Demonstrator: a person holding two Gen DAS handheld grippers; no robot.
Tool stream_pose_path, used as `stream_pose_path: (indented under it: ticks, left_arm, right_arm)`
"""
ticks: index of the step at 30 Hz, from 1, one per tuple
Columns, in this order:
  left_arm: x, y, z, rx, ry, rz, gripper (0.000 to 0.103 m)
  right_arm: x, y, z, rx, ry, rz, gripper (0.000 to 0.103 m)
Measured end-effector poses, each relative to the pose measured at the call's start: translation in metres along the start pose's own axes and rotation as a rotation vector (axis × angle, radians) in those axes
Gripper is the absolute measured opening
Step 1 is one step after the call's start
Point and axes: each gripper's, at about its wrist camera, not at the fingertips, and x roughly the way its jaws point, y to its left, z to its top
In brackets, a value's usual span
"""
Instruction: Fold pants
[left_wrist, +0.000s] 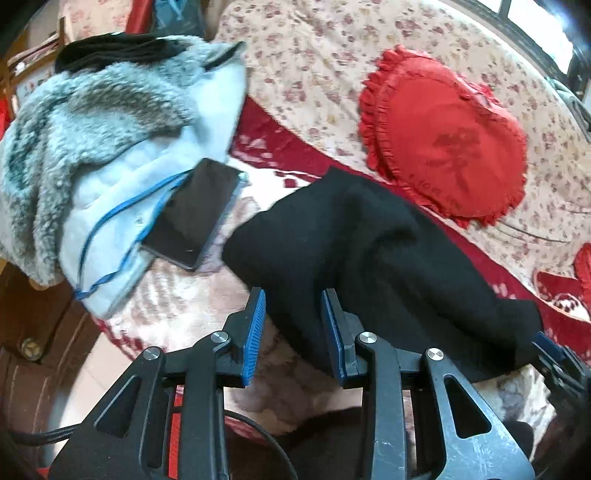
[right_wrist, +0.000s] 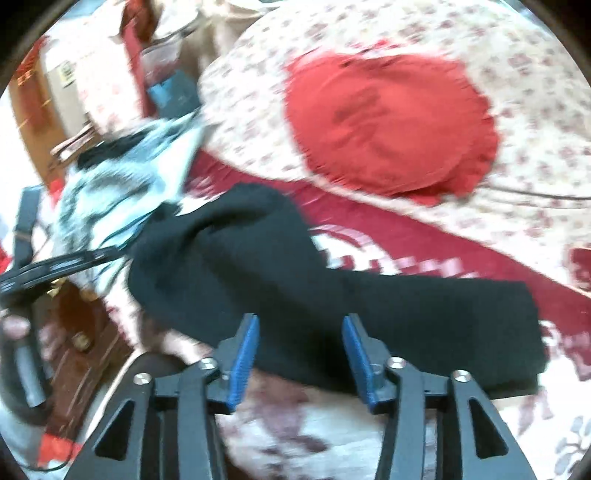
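The black pants (left_wrist: 369, 258) lie in a folded bundle on the patterned bed cover, and also show in the right wrist view (right_wrist: 295, 280). My left gripper (left_wrist: 293, 299) is open, its blue pads either side of the bundle's near edge, with nothing clamped. My right gripper (right_wrist: 300, 323) is open too, its pads just over the near edge of the pants. The right gripper's tip (left_wrist: 550, 347) shows at the pants' right end in the left wrist view. The right wrist view is blurred.
A red frilled cushion (left_wrist: 447, 136) lies on the floral quilt (left_wrist: 314, 59) behind the pants. A fluffy grey and pale blue coat (left_wrist: 92, 147) lies at left with a black phone (left_wrist: 195, 212) and blue cable (left_wrist: 110, 221) on it. The bed edge and wooden furniture (left_wrist: 40, 332) are at lower left.
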Motion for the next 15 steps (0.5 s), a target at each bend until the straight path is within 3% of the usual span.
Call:
stream_pose_path:
  ticks: [6,7,8,10,15]
  left_arm:
    - [0.025,-0.039,-0.005,0.078,0.063,-0.032,0.03]
    - [0.029,-0.045,-0.006,0.093,0.074,-0.03,0.03]
    - [0.035,-0.051,-0.007,0.111,0.087,-0.025,0.03]
    - [0.042,-0.056,-0.008,0.124,0.103,-0.022,0.03]
    - [0.06,-0.062,-0.006,0.122,0.13,-0.022,0.03]
  right_arm:
    - [0.051,-0.016,0.001,-0.05,0.158,-0.026,0.048]
    - [0.061,-0.019,0.0,-0.053,0.194,-0.03,0.032]
    - [0.068,-0.022,0.002,-0.06,0.212,-0.029,0.026]
    - [0.066,-0.025,0.013,-0.095,0.18,-0.027,0.012]
    - [0.067,-0.029,0.066,-0.225,0.074,-0.173,0.01]
